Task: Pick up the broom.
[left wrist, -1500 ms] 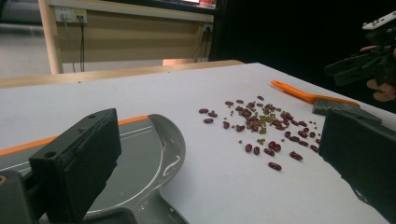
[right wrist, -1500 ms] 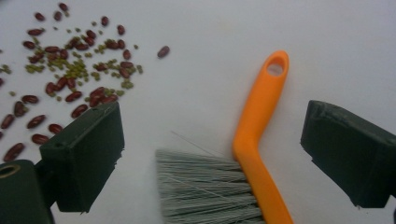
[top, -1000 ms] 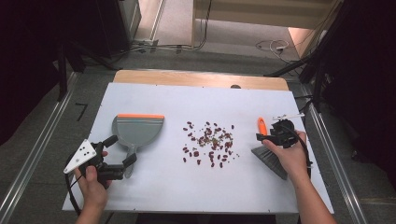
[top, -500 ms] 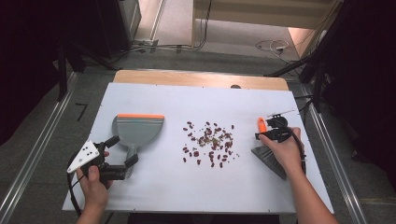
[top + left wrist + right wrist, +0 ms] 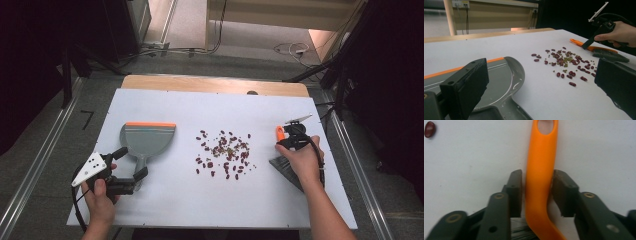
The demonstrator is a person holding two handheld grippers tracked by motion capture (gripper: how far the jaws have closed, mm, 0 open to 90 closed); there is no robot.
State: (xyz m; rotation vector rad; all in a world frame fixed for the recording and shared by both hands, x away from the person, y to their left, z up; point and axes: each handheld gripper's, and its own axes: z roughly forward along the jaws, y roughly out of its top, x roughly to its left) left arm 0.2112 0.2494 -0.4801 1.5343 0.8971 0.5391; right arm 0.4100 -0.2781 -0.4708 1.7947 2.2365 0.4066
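A grey dustpan [image 5: 147,137] with an orange lip lies at the table's left. Its handle runs low between the wide-apart jaws of my open left gripper [image 5: 131,161], and no pad touches it in the left gripper view [image 5: 541,70]. Red and green beans [image 5: 225,152] are scattered mid-table. At the right lies a brush [image 5: 281,165] with an orange handle [image 5: 541,150]. My right gripper [image 5: 536,177] has just been closing with that handle between its jaws, and both pads now sit against it. It points down at the handle [image 5: 286,137].
The white table top [image 5: 200,110] ends in a wooden strip along its far edge. Metal rails run down both sides of the table. Cables lie on the floor beyond it. A single red bean [image 5: 430,129] lies apart from the handle.
The right hand shifted slightly along the table onto the brush's orange handle, and its jaws narrowed around it. The left hand and the dustpan stayed put.
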